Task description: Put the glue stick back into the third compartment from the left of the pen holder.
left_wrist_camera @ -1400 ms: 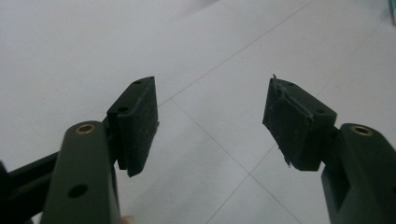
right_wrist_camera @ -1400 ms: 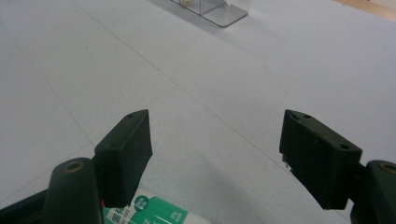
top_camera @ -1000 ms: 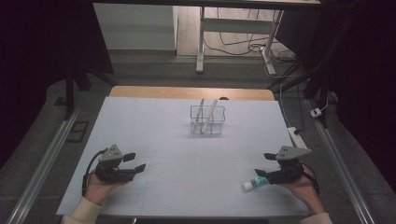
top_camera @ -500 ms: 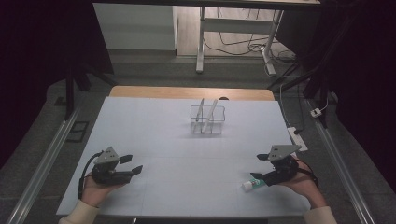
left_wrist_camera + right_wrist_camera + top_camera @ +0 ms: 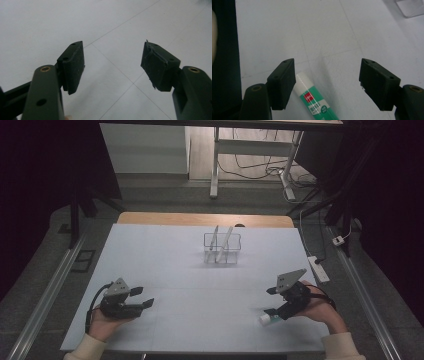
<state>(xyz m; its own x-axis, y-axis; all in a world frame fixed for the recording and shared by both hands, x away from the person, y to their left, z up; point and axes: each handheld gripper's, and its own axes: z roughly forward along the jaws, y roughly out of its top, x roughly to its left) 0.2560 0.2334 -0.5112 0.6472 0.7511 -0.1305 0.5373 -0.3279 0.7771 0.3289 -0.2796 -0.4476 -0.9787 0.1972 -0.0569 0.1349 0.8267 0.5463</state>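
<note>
A glue stick (image 5: pixel 267 318) with a green label and white cap lies on the white table (image 5: pixel 200 285) near the front right; it also appears as the glue stick (image 5: pixel 312 100) in the right gripper view. My right gripper (image 5: pixel 270 301) hovers over it. The stick lies between the jaws, close beside the left pad (image 5: pixel 283 81) and far from the right one. The jaws have just been closing, and they stand open, not pressing on the stick. At the front left my left gripper (image 5: pixel 144 296) rests open on the table, and the left gripper (image 5: pixel 112 65) has nothing between its pads.
A clear wire rack (image 5: pixel 222 248) holding two white sticks stands at the table's far middle; its corner (image 5: pixel 409 7) shows in the right gripper view. A white power strip (image 5: pixel 318 269) lies off the right edge. Metal rails run along both sides.
My right gripper has moved left and a little up, coming over the glue stick, with its jaws slightly narrower. The left gripper has stayed put.
</note>
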